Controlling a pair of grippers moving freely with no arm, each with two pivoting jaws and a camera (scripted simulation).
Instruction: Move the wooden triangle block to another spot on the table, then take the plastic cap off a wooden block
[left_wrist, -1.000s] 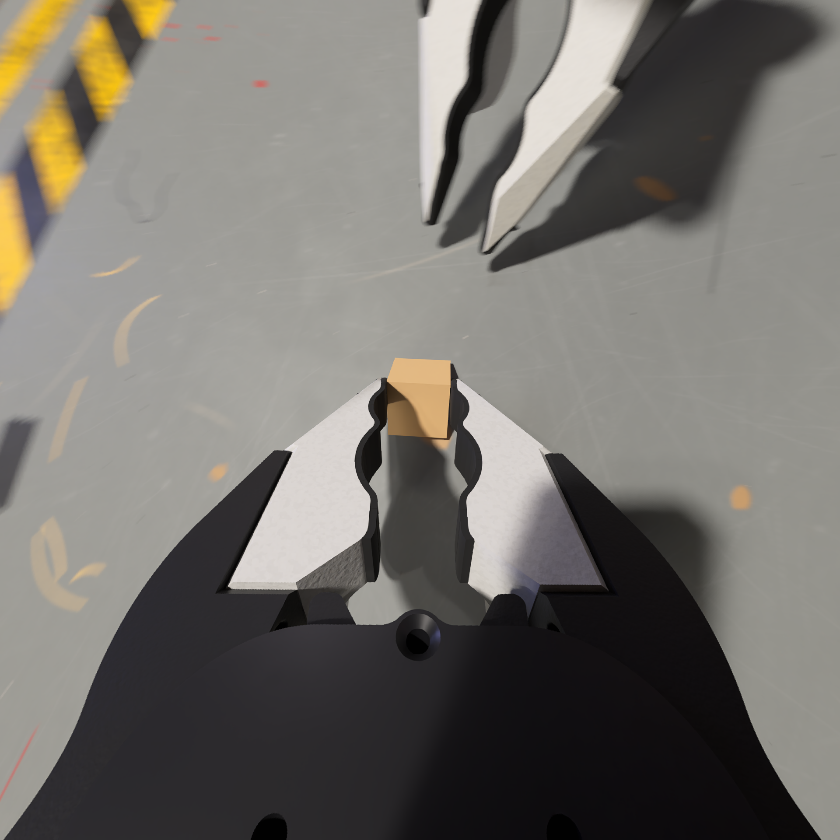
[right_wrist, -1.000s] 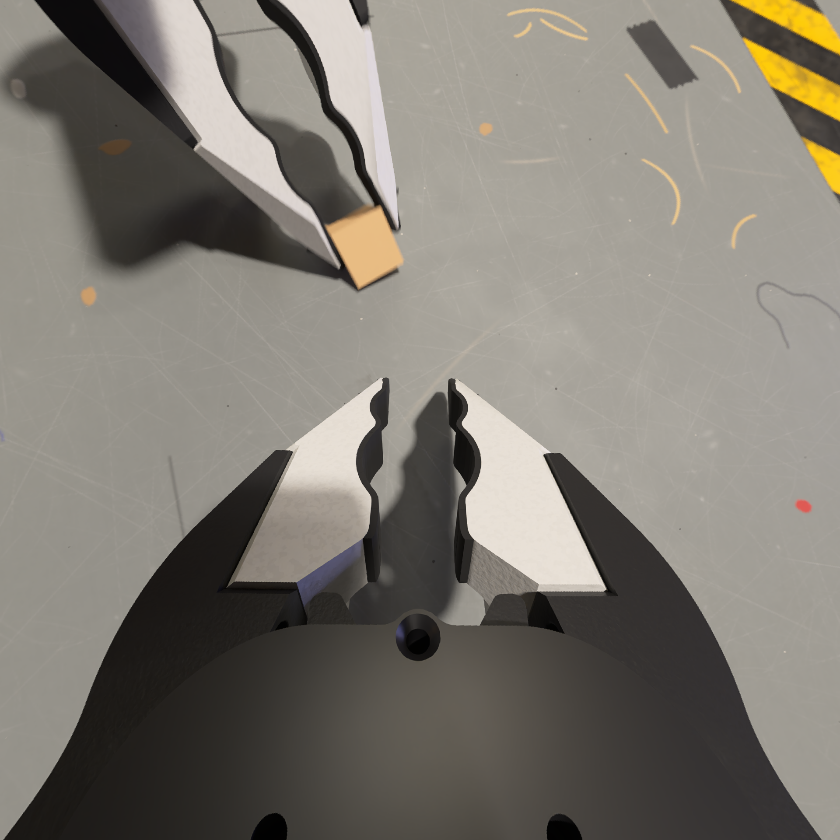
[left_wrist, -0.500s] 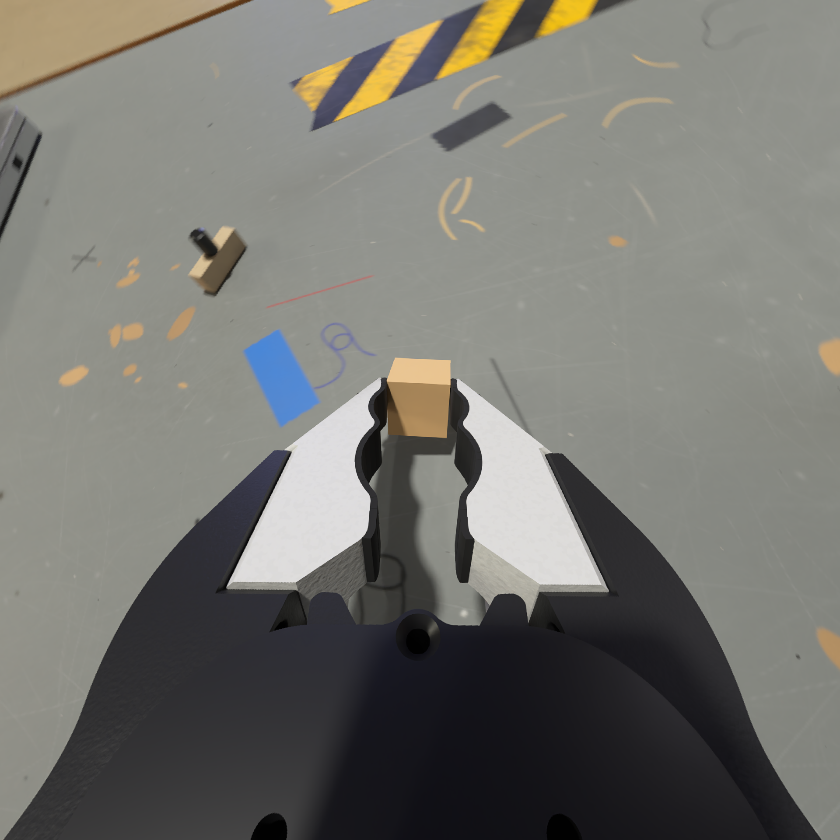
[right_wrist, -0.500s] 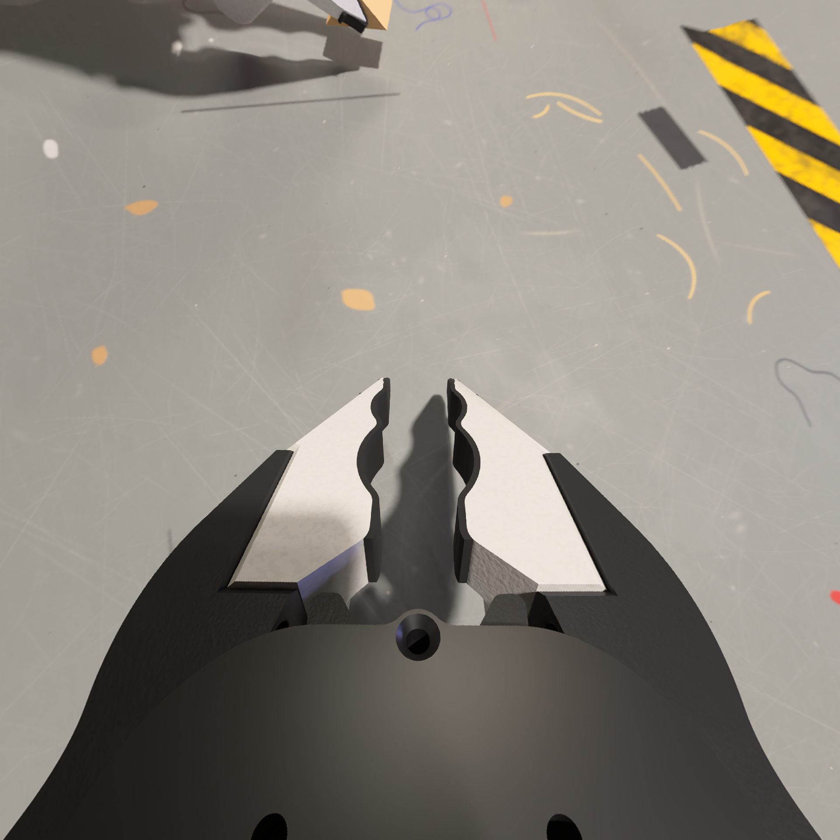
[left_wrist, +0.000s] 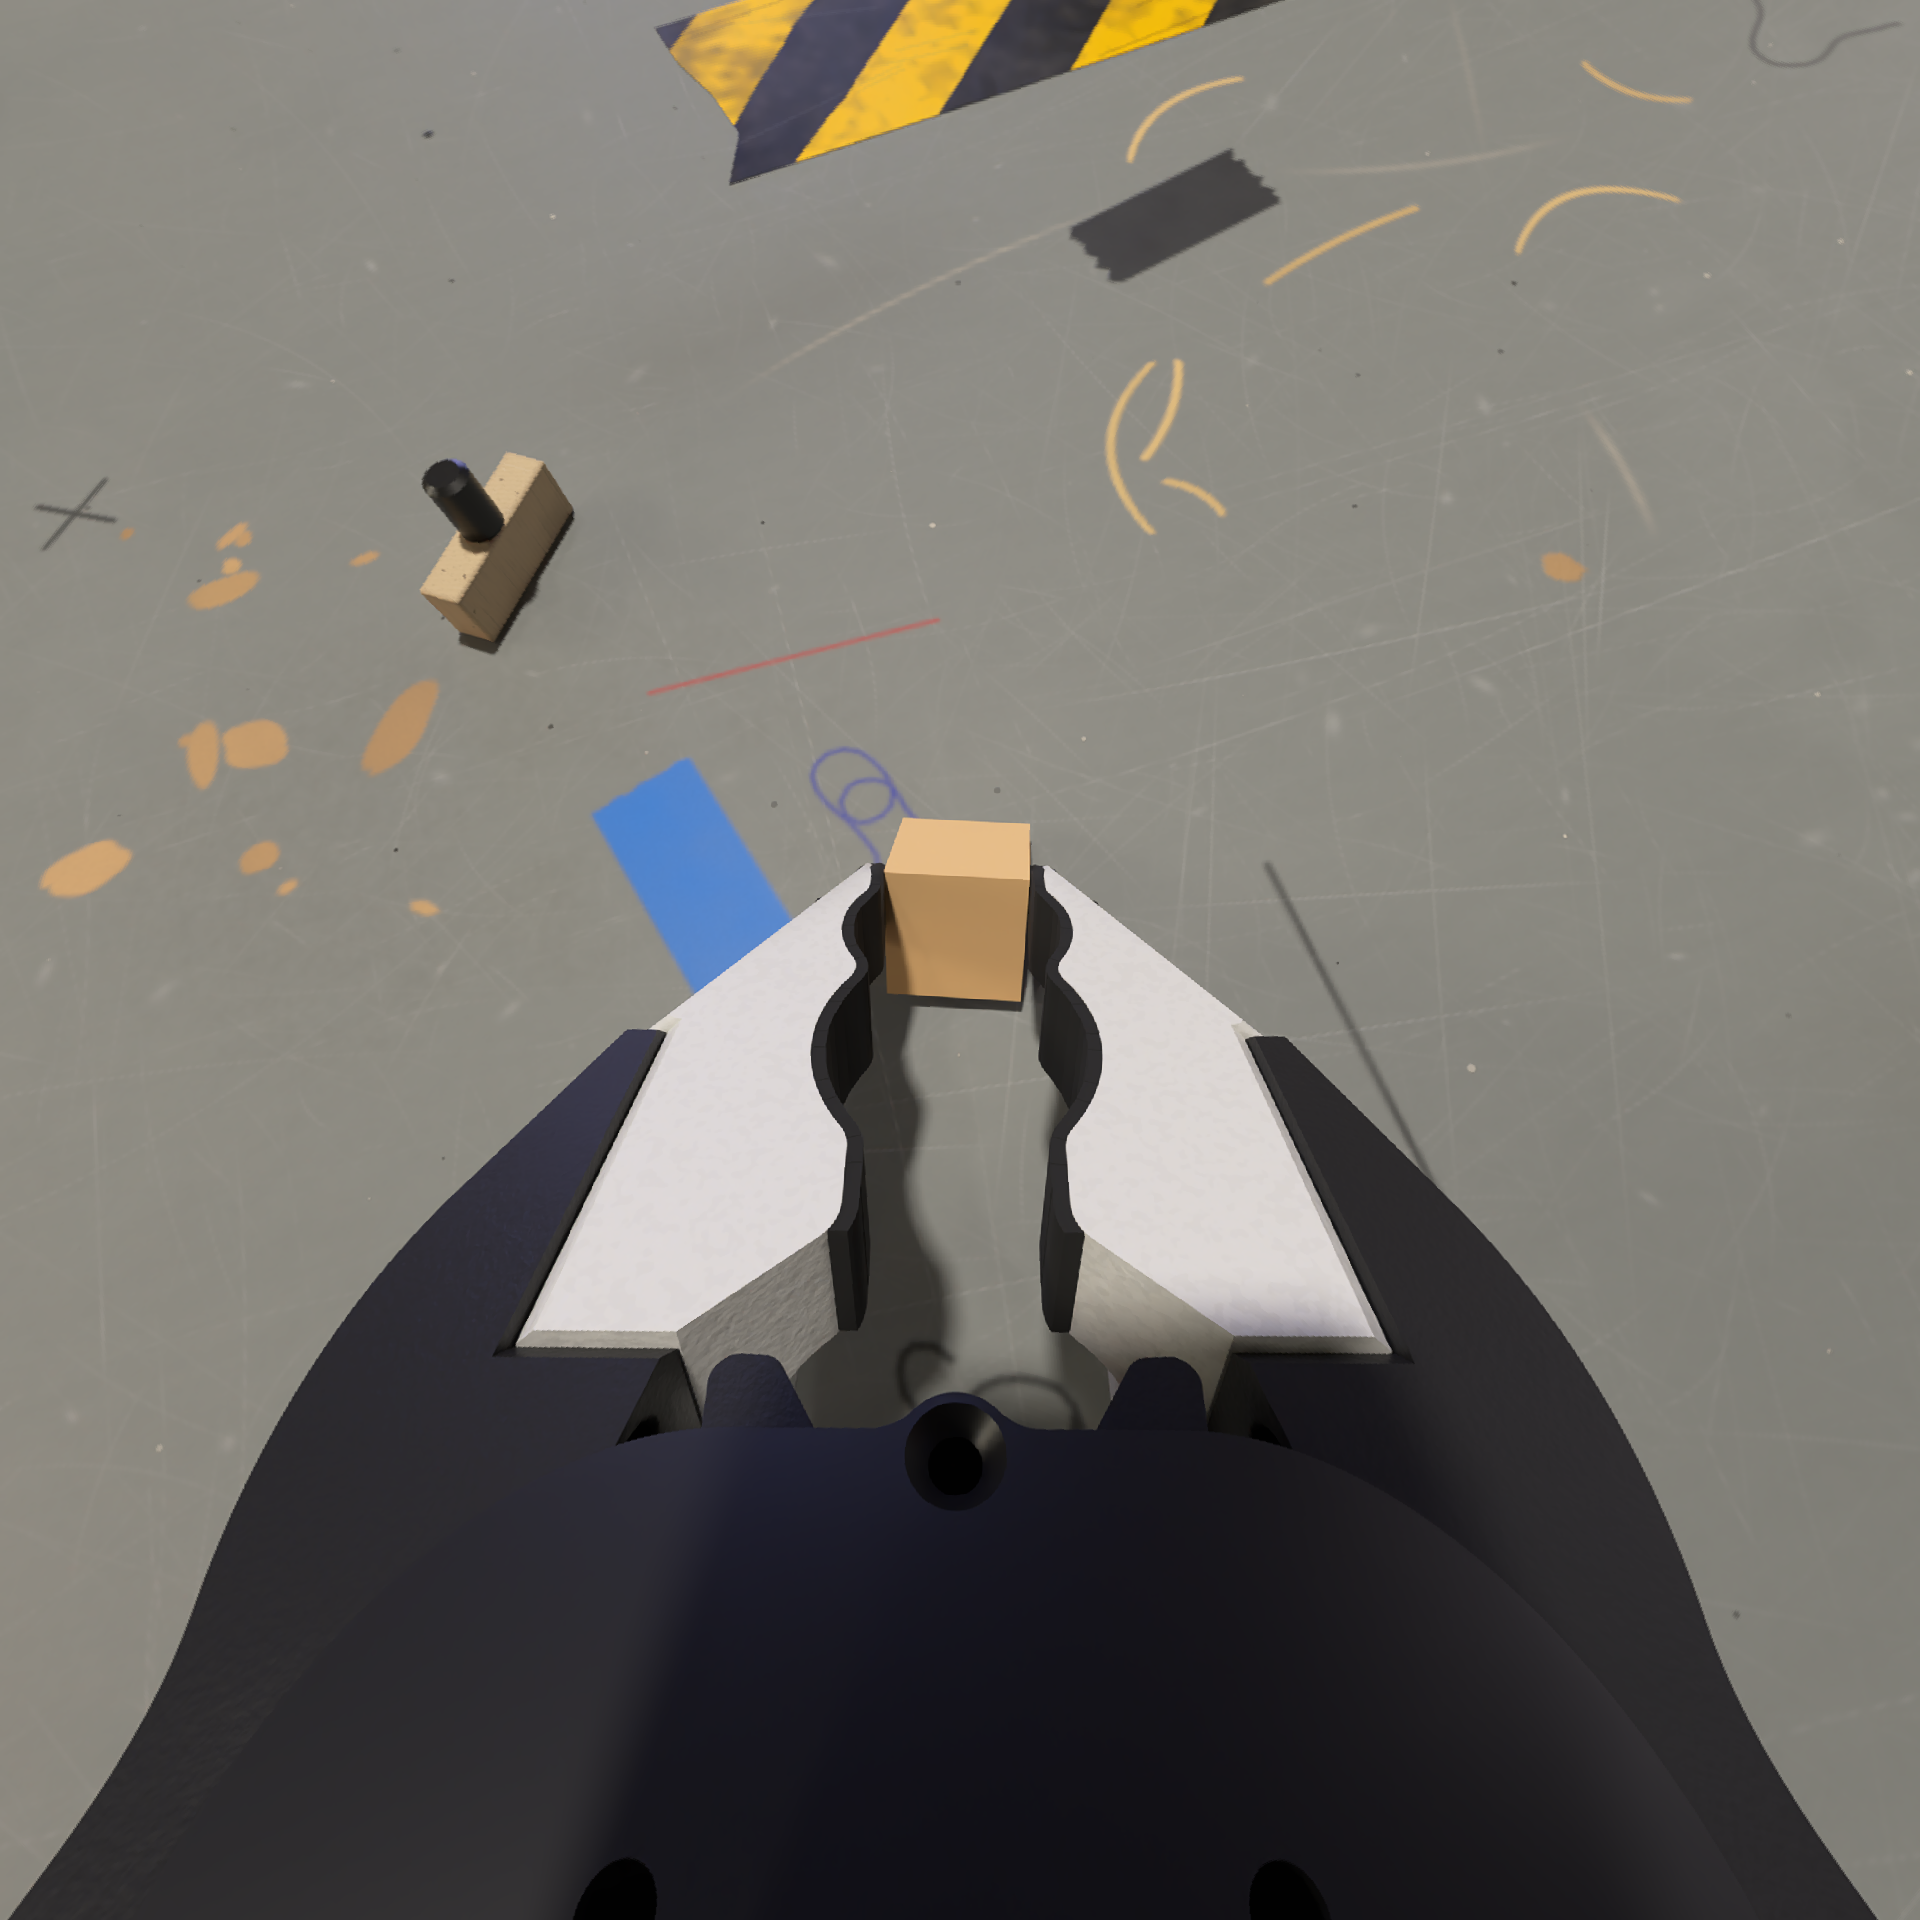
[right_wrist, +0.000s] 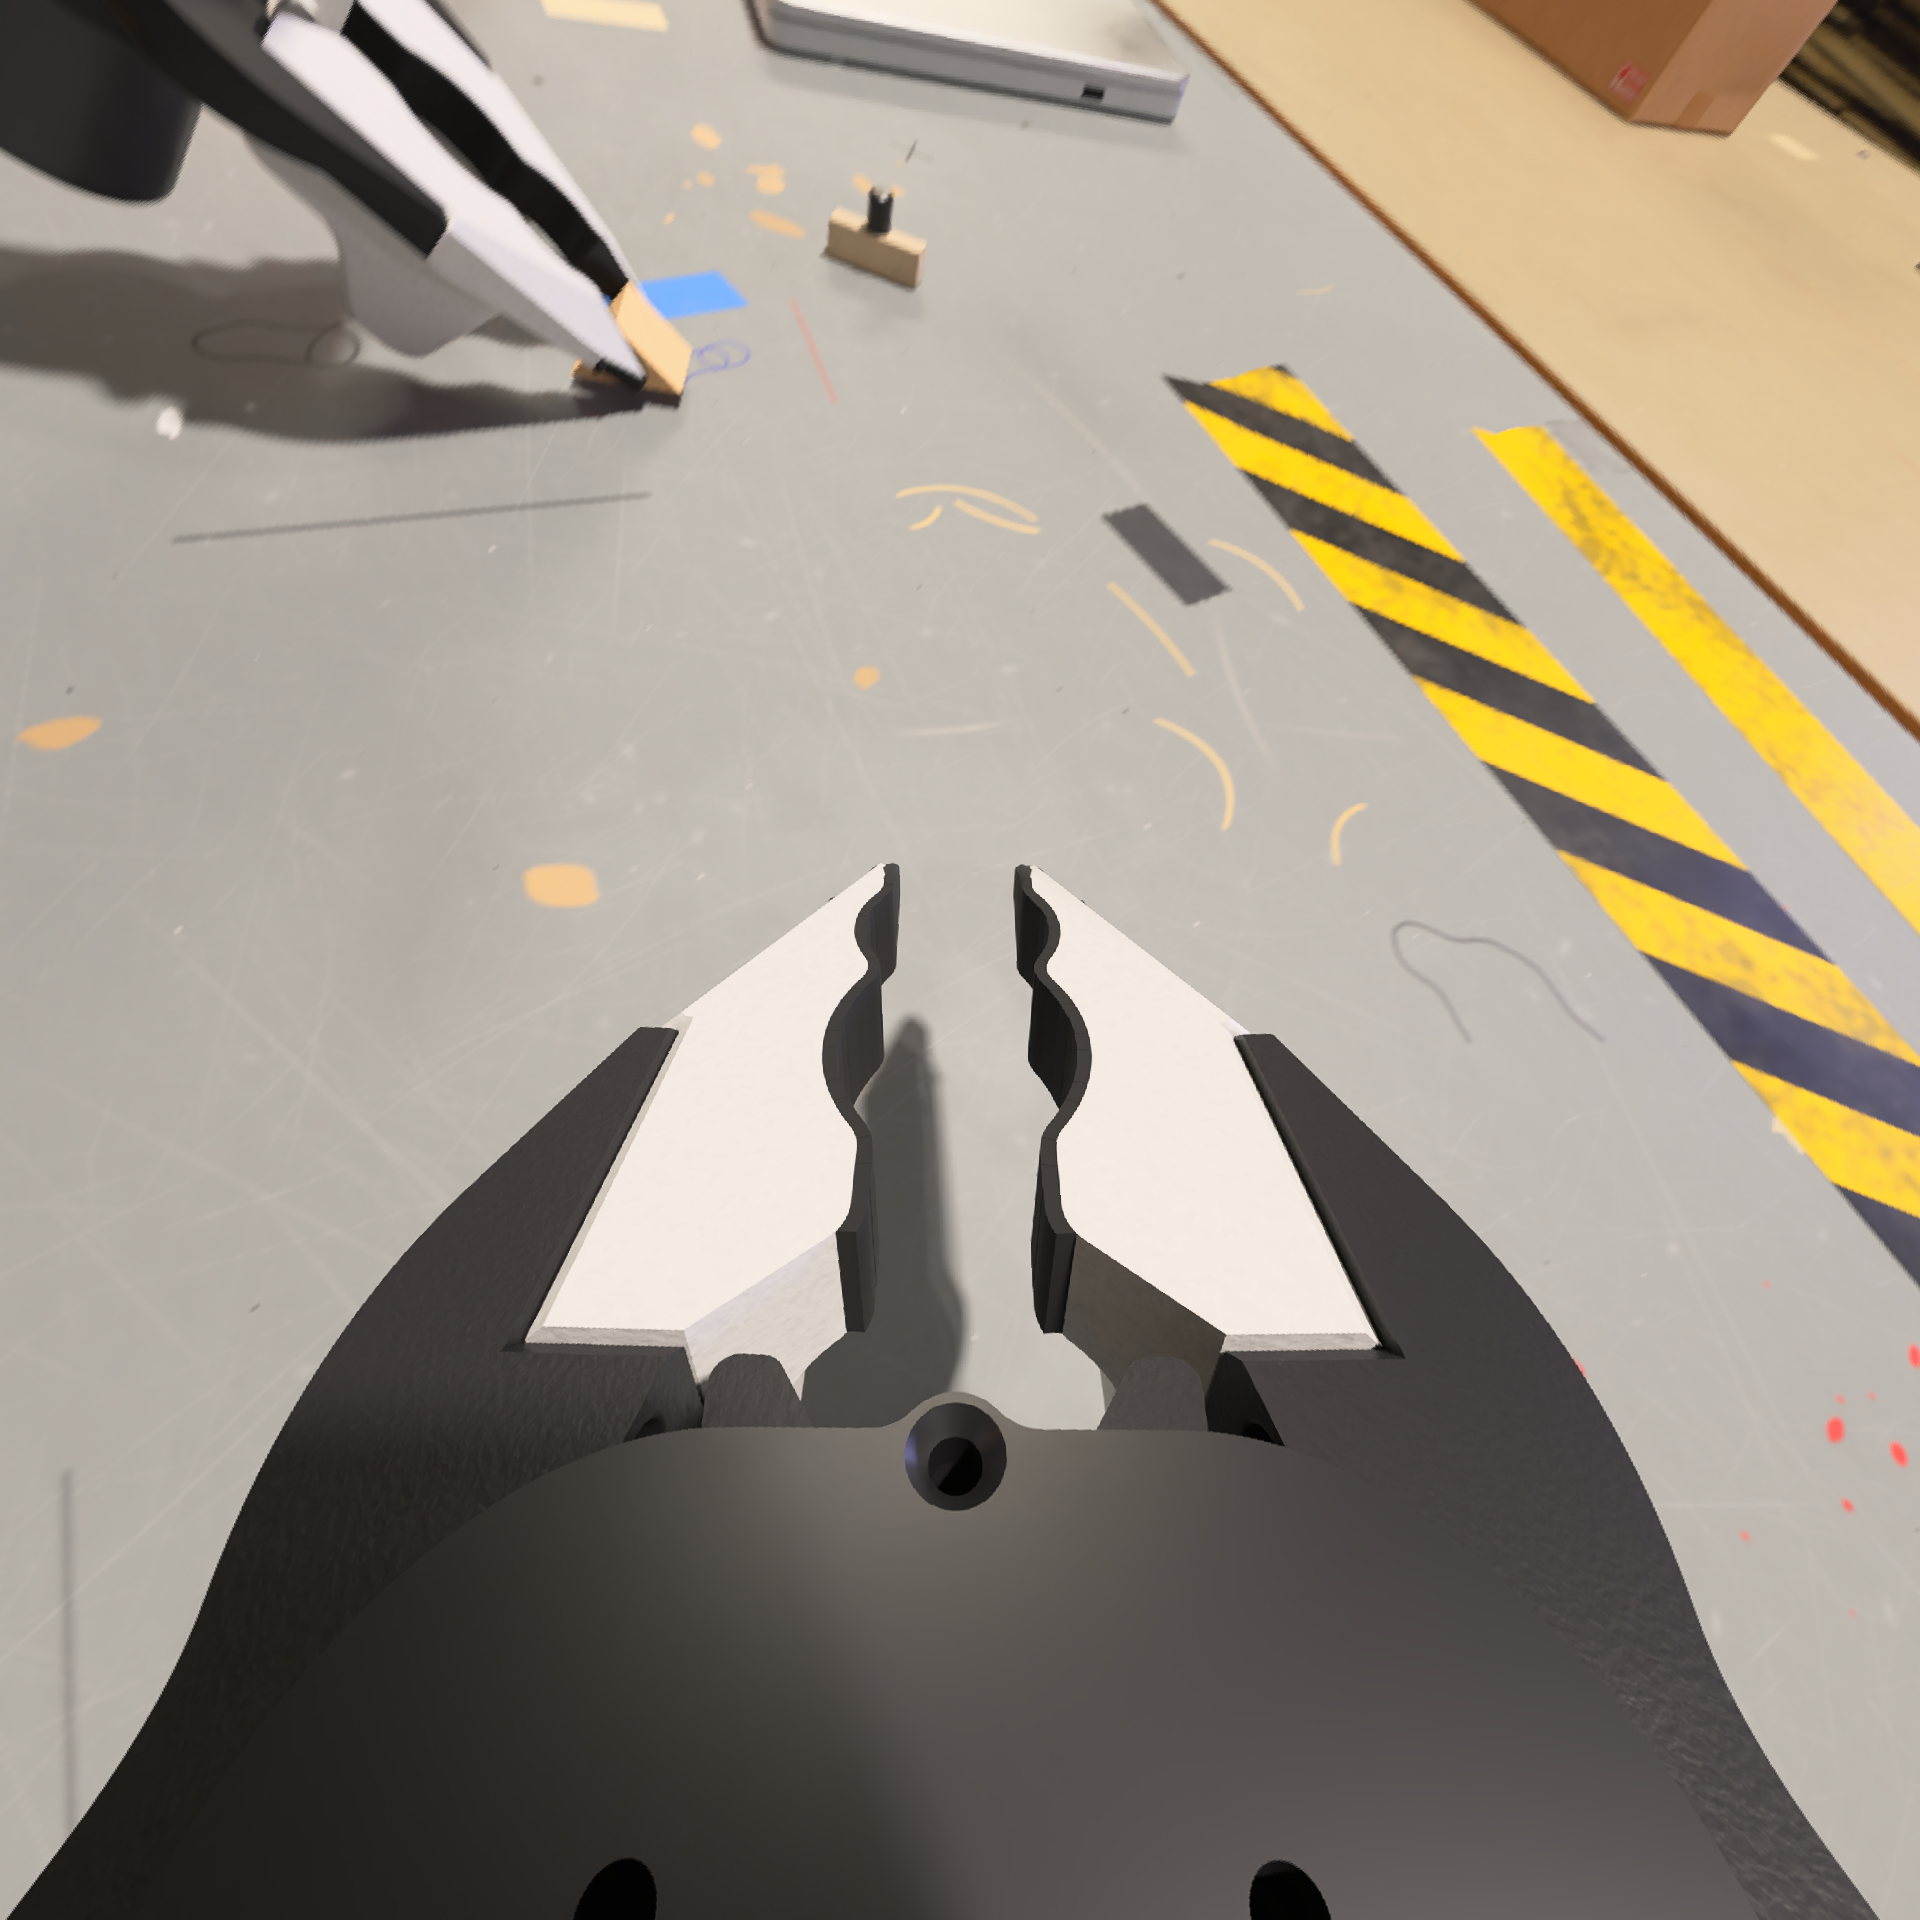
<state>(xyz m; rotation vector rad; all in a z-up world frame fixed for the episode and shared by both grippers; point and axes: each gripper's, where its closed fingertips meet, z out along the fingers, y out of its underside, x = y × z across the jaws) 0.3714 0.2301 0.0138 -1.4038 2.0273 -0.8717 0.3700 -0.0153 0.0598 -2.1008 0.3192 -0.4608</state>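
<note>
The left gripper (left_wrist: 956, 883), black-bodied with white scalloped fingers, is clamped on the light orange wooden triangle block (left_wrist: 956, 914), which sits pinched between its fingertips. In the right wrist view that same block (right_wrist: 655, 348) shows its wedge shape, with its lower edge at or just above the scuffed grey table (right_wrist: 416, 675); from this distance I cannot tell whether it is touching. A flat blue rectangle of tape (left_wrist: 691, 868) serves as the landmark: the held block is just to its right and slightly nearer the left gripper's camera, next to a small blue scribble (left_wrist: 857, 795). Beyond the blue tape, up and to the left, lies the pale rectangular wooden block (left_wrist: 499, 551) with a black plastic cap (left_wrist: 462, 501) standing on its top face, well apart from the held wedge. A thin red line (left_wrist: 795, 657) runs between the blue tape and that capped block. Far beyond the blue tape to the right lies a yellow-and-black striped strip (left_wrist: 935, 73). The right gripper (right_wrist: 956, 878) has its jaws a narrow way apart with nothing between them, and it hangs over bare table well short of the blue tape (right_wrist: 691, 291), on the near side of it.
</note>
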